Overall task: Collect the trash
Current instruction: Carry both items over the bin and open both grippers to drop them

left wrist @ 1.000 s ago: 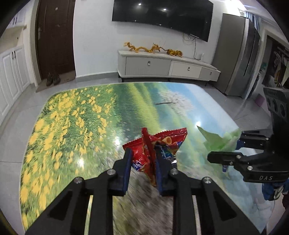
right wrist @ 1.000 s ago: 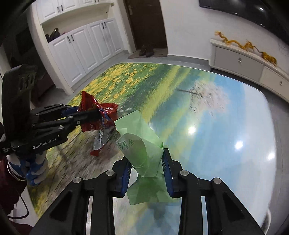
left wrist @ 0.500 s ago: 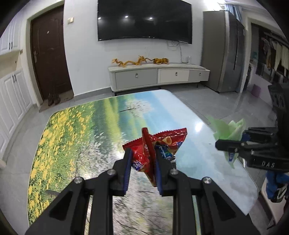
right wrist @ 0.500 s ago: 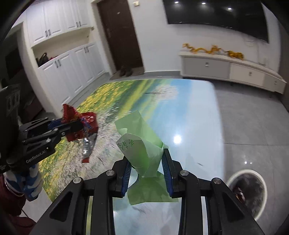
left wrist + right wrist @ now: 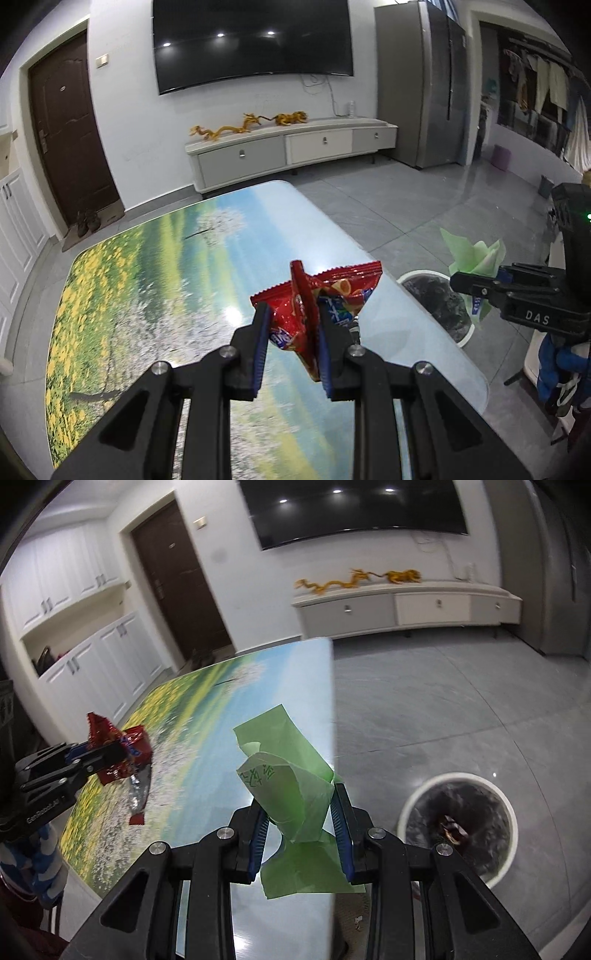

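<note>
My left gripper (image 5: pixel 291 325) is shut on a crumpled red snack wrapper (image 5: pixel 325 291) and holds it above the table's right part. It also shows in the right wrist view (image 5: pixel 107 753) with the red wrapper (image 5: pixel 122 746). My right gripper (image 5: pixel 299 812) is shut on a folded green paper wrapper (image 5: pixel 288 775) and holds it at the table's right edge. In the left wrist view the right gripper (image 5: pixel 480 284) and the green wrapper (image 5: pixel 476 254) hang over a white trash bin (image 5: pixel 439 306). The bin (image 5: pixel 458 823) stands on the floor and holds some trash.
A table with a printed meadow top (image 5: pixel 147 295) lies below both grippers; its right edge (image 5: pixel 332 738) runs beside the bin. A white TV cabinet (image 5: pixel 288 151), a wall TV (image 5: pixel 251 40) and a grey fridge (image 5: pixel 421 85) stand at the back.
Both grippers have swung right with their wrappers still held. The trash bin has come into view, and the green wrapper is now over the table edge near it.
</note>
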